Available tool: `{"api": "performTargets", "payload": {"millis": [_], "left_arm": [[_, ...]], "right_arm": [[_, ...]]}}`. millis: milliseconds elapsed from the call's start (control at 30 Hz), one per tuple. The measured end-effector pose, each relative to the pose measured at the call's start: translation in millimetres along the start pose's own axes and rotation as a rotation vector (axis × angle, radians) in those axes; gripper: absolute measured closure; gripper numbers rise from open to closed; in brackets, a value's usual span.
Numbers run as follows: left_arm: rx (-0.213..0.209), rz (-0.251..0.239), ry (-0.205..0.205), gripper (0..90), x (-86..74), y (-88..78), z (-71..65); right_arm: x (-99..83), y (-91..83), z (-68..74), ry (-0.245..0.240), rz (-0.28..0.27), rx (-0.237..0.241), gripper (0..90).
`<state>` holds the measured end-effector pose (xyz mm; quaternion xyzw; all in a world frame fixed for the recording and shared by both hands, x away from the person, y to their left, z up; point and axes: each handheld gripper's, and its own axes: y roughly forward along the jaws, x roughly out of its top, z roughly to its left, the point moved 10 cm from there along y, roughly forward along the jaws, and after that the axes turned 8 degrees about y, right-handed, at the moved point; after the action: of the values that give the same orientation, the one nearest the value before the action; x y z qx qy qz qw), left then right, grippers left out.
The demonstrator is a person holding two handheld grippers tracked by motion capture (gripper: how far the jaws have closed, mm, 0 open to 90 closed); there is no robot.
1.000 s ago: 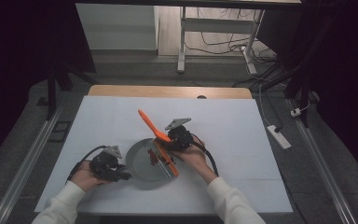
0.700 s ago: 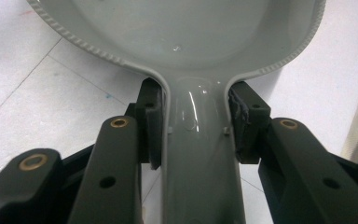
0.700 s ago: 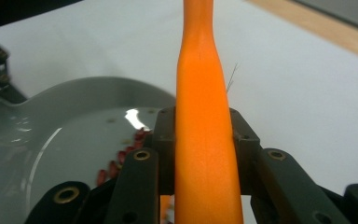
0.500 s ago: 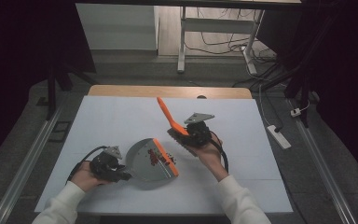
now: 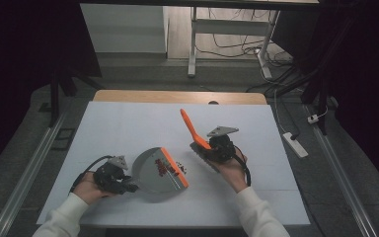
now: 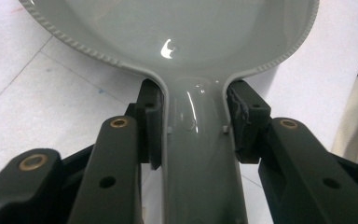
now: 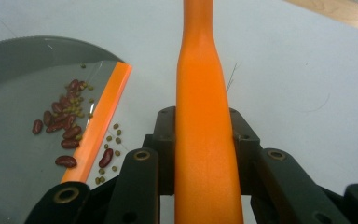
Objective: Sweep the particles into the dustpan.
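A grey dustpan (image 5: 150,173) with an orange lip (image 5: 173,168) lies on the white table at front centre. My left gripper (image 5: 128,186) is shut on its grey handle (image 6: 200,154), with the pads pressed on both sides. Red and small green beans (image 7: 65,121) lie inside the pan, and a few loose beans (image 7: 109,149) sit on the table just past the lip. To the right of the pan, my right gripper (image 5: 205,148) is shut on the orange handle (image 7: 203,107) of a brush (image 5: 191,127), which points up and away.
The white table cover (image 5: 128,128) ends at a wooden strip (image 5: 177,96) along the far edge. A power strip (image 5: 296,144) lies on the floor to the right. A metal frame (image 5: 192,44) stands beyond the table.
My right gripper has carried the brush to the right, off the dustpan, and a little up. The left gripper and the pan have stayed put.
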<state>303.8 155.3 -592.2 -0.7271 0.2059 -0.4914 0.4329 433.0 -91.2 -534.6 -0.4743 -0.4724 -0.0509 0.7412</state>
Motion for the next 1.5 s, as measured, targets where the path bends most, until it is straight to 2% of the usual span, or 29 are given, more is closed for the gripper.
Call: {"api": "performTargets", "payload": {"millis": [300,433,667,900,1067,1133,1233,1367,1500], "left_arm": [[-0.003,0.004,0.0,61.3,-1.4,0.0,-2.0],[0.0,0.005,-0.001,61.3,-1.6,0.5,-2.3],[0.002,0.005,-0.004,61.3,-2.0,1.2,-2.5],[0.002,0.01,-0.004,61.3,-2.5,2.5,-3.1],[0.002,0.012,-0.001,61.3,-2.9,3.0,-2.9],[0.003,0.014,0.0,61.3,-3.1,3.5,-2.9],[0.002,0.016,0.0,61.3,-3.1,4.1,-3.4],[0.002,0.018,0.001,61.3,-3.3,4.4,-3.5],[0.003,0.018,0.001,61.3,-3.3,4.3,-3.5]], "right_arm": [[-10.9,9.7,10.6,-0.032,0.039,0.005,70.4],[-15.6,15.6,19.0,-0.034,0.059,0.016,70.4],[-22.4,25.5,38.1,-0.085,0.095,0.048,70.4],[-24.0,28.5,57.1,-0.095,0.103,0.083,70.4],[-22.3,28.1,73.9,-0.128,0.096,0.101,70.4],[-20.0,25.2,82.6,-0.108,0.093,0.14,70.4],[-15.9,21.8,89.5,-0.134,0.074,0.153,70.4],[-9.0,15.9,87.1,-0.123,0.044,0.155,70.4],[-4.2,11.1,68.7,-0.099,0.024,0.109,70.4]]}}
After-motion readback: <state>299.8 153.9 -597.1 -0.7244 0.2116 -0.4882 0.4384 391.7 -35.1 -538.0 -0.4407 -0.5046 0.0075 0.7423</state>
